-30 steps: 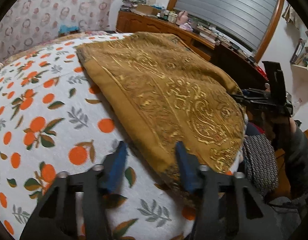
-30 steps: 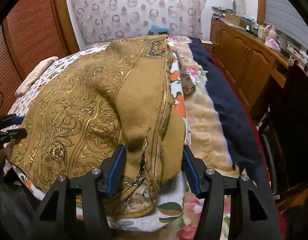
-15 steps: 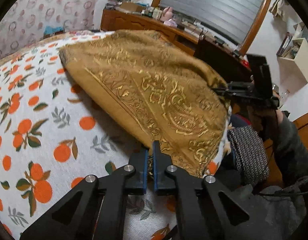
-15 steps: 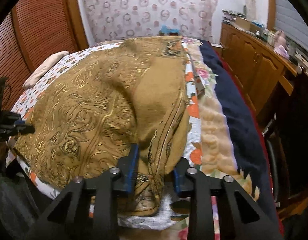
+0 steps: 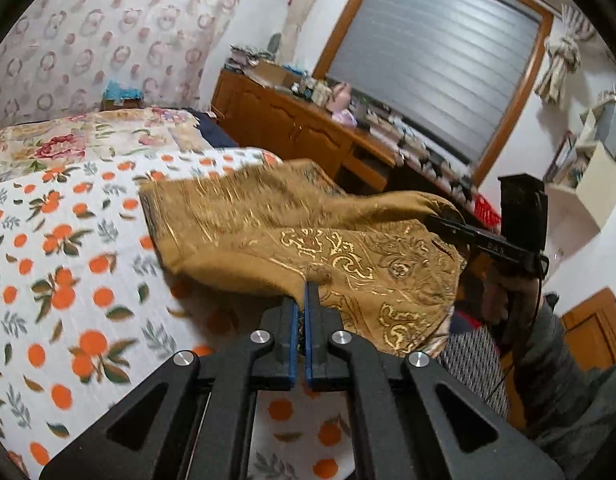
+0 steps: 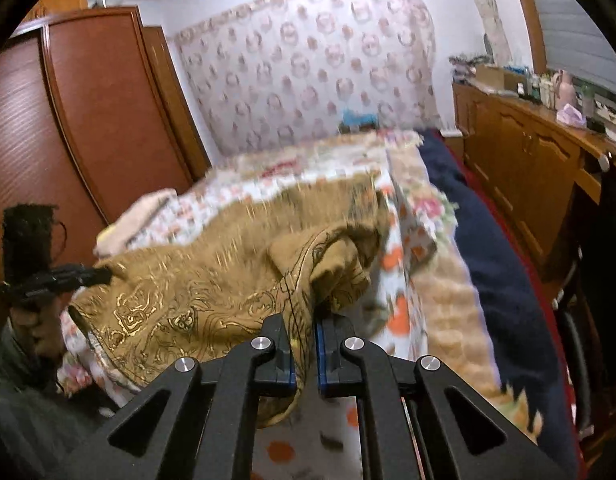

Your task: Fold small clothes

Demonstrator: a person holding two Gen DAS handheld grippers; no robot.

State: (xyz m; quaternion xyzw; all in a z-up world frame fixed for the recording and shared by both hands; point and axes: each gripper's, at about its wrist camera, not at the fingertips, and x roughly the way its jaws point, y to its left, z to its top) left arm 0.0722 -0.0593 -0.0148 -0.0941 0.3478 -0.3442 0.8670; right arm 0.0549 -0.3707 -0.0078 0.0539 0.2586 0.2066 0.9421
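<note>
A brown cloth with gold paisley print (image 5: 308, 232) hangs lifted over the bed, its far part still on the orange-print sheet (image 5: 59, 264). My left gripper (image 5: 305, 300) is shut on the cloth's near hem. My right gripper (image 6: 305, 328) is shut on the other near edge of the cloth (image 6: 211, 296), which bunches in folds ahead of it. Each gripper shows in the other's view: the right one (image 5: 468, 236) at the cloth's right corner, the left one (image 6: 75, 276) at its left corner.
The bed also carries a floral quilt (image 6: 340, 160) and a navy blanket (image 6: 492, 256) along its right side. A wooden dresser with clutter (image 5: 308, 124) stands beyond, a wardrobe (image 6: 87, 120) on the left. A pale folded item (image 6: 135, 220) lies near the wardrobe.
Both grippers closed on the cloth's near edge, then lifted it off the bed. The cloth now hangs stretched between them and its far part has slid toward me.
</note>
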